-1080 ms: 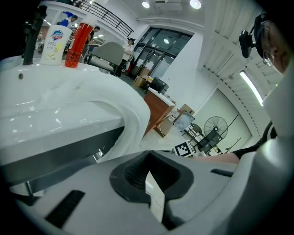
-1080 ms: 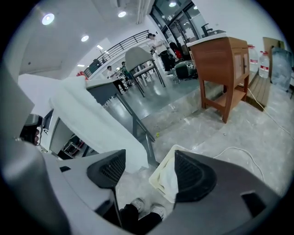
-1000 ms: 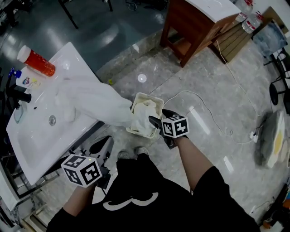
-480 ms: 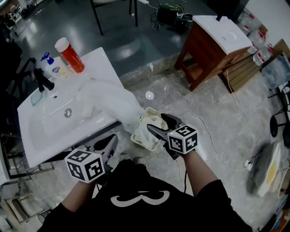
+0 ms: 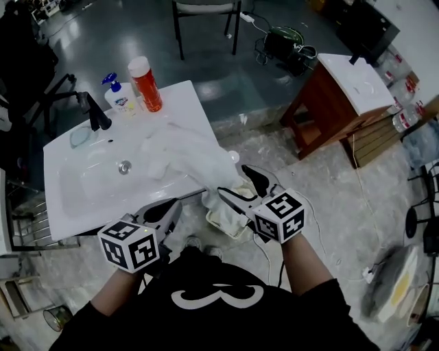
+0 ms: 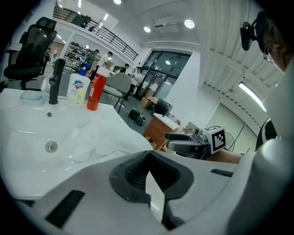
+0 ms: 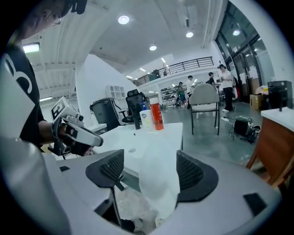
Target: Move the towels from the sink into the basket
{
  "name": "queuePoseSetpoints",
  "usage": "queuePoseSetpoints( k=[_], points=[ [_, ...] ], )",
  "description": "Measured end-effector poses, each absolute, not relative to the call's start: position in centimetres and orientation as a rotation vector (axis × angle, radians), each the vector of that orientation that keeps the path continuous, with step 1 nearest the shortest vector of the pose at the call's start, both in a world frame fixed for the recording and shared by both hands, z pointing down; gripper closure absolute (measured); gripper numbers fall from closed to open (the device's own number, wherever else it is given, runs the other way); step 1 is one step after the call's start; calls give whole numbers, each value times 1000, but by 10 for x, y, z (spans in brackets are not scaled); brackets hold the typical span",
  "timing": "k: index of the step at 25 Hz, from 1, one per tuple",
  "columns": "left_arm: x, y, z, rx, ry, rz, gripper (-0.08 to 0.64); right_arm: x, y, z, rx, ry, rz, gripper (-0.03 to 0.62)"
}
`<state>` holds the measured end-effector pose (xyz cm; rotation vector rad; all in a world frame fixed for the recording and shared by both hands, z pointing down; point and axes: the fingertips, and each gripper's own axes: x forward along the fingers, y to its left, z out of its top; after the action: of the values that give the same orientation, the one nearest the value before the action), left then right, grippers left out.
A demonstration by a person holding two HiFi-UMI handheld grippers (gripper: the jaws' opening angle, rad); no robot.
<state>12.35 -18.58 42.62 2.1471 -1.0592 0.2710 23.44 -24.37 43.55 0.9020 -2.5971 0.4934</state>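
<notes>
A white towel [image 5: 186, 152] lies half in the white sink [image 5: 82, 199] and hangs over its front edge toward the floor. Below it stands a cream basket [image 5: 221, 221] with crumpled white towel inside, partly hidden by my right gripper [image 5: 234, 181]. That gripper is open and hovers above the basket. In the right gripper view the hanging towel [image 7: 158, 183] shows between the spread jaws, untouched by the pads, with the basket's contents [image 7: 131, 206] below. My left gripper [image 5: 171, 206] is shut at the sink's front edge, holding nothing that I can see.
A black faucet [image 5: 94, 113], a soap pump bottle [image 5: 121, 96] and a red bottle [image 5: 146, 83] stand at the sink's back. A chair [image 5: 206, 12] is beyond it. A wooden cabinet [image 5: 336, 103] stands to the right, and a cable [image 5: 357, 274] runs over the floor.
Both grippers have risen. The right one has lifted from the basket's rim to above it, still open. The towel still hangs from the sink toward the basket.
</notes>
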Motion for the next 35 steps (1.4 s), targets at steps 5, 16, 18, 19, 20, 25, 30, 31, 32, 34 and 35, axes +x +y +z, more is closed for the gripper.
queuePoseSetpoints(
  k=[5, 16, 18, 19, 20, 25, 30, 31, 32, 34, 35],
  points=[
    [95, -193, 414, 2132, -1082, 256, 555, 201, -255, 432, 849, -2561, 455, 244],
    [52, -220, 410, 2134, -1100, 232, 555, 161, -291, 477, 785, -2389, 399, 207],
    [47, -225, 411, 2137, -1099, 232, 555, 158, -295, 487, 768, -2351, 367, 198],
    [45, -227, 412, 2139, -1097, 232, 555, 157, -297, 492, 761, -2332, 354, 195],
    [43, -229, 413, 2142, -1094, 232, 555, 156, -298, 497, 754, -2313, 342, 195],
    [33, -239, 417, 2149, -1082, 237, 555, 156, -296, 525, 704, -2220, 332, 195],
    [23, -247, 423, 2147, -1063, 244, 555, 157, -299, 533, 710, -2198, 364, 196],
    [22, -248, 424, 2148, -1058, 244, 555, 157, -301, 533, 712, -2189, 368, 198],
    [21, -249, 425, 2150, -1053, 242, 555, 157, -301, 533, 714, -2179, 372, 201],
    [19, -251, 427, 2155, -1042, 241, 555, 159, -304, 532, 730, -2165, 378, 239],
    [18, -252, 428, 2158, -1037, 241, 555, 159, -305, 532, 742, -2161, 379, 275]
  ],
)
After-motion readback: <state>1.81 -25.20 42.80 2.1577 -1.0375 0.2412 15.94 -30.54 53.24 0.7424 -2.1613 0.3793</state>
